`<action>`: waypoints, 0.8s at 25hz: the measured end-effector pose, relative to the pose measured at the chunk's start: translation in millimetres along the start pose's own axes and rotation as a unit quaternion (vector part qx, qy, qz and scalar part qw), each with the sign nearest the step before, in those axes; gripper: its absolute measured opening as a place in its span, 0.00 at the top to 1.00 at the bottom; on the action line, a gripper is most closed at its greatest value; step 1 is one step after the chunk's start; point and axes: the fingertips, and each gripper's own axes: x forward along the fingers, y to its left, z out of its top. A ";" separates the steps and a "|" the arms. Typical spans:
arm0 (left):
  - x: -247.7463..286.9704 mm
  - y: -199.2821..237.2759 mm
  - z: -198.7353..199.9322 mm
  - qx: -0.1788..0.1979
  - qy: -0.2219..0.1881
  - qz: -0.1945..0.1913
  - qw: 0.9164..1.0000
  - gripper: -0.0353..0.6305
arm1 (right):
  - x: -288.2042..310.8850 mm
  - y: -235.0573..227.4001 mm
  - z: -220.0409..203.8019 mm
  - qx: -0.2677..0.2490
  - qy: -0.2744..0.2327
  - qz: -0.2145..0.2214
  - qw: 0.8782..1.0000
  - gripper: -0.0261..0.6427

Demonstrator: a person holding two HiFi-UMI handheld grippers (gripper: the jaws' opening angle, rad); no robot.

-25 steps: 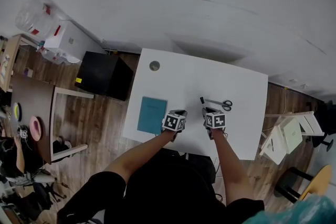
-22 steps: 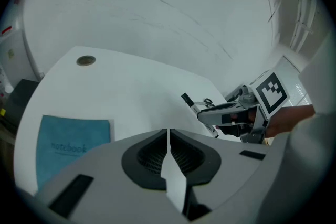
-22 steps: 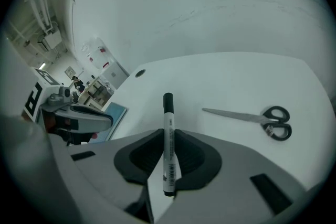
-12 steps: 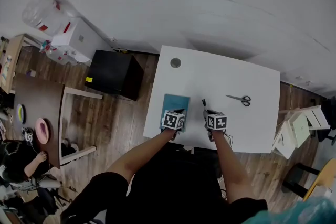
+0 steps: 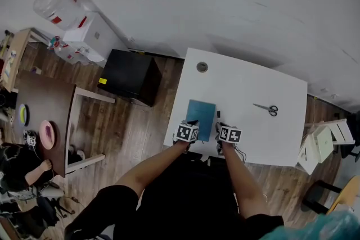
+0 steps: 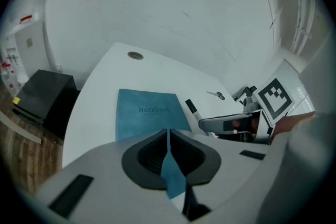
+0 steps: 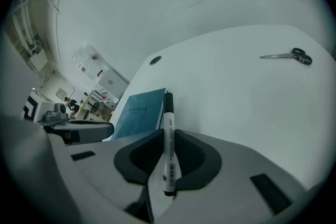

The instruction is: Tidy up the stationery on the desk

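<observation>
A teal notebook (image 5: 201, 112) lies near the front left of the white desk (image 5: 247, 84). My left gripper (image 5: 192, 123) hangs over the notebook's near edge. Its jaws are shut, and only a sliver of teal shows through the slit between them (image 6: 168, 132). My right gripper (image 5: 219, 121) is just right of the notebook and is shut on a white marker with a black cap (image 7: 168, 139). The marker's cap end (image 6: 191, 109) points away from me along the notebook's right edge (image 7: 139, 110). Scissors (image 5: 266, 109) lie flat further right (image 7: 289, 55).
A round cable hole (image 5: 202, 67) sits at the desk's back left corner. A black cabinet (image 5: 128, 77) stands on the floor to the left. A wooden table (image 5: 39, 115) is further left, and white stools (image 5: 320, 140) are at the right. A plain white wall rises behind the desk.
Both grippers have moved left across the desk, away from the scissors and over to the notebook. The marker went along in the right gripper. The notebook and the scissors stayed put.
</observation>
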 end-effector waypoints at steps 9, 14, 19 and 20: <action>-1.5 10.1 -7.1 -0.002 0.004 0.001 1.000 0.91 | 12.4 8.1 -6.3 0.035 -0.012 -0.011 0.999 0.84; 0.2 14.8 -11.4 0.002 0.010 0.003 1.000 0.90 | 13.8 10.8 -8.3 0.094 -0.021 0.018 0.995 0.84; 6.1 12.6 -11.7 0.009 0.018 -0.001 1.000 0.91 | 13.6 21.3 -6.8 0.113 -0.024 0.051 0.992 0.84; 7.1 11.1 -10.8 0.011 0.018 -0.002 1.000 0.91 | 12.9 19.9 -6.8 0.113 -0.026 0.050 0.992 0.84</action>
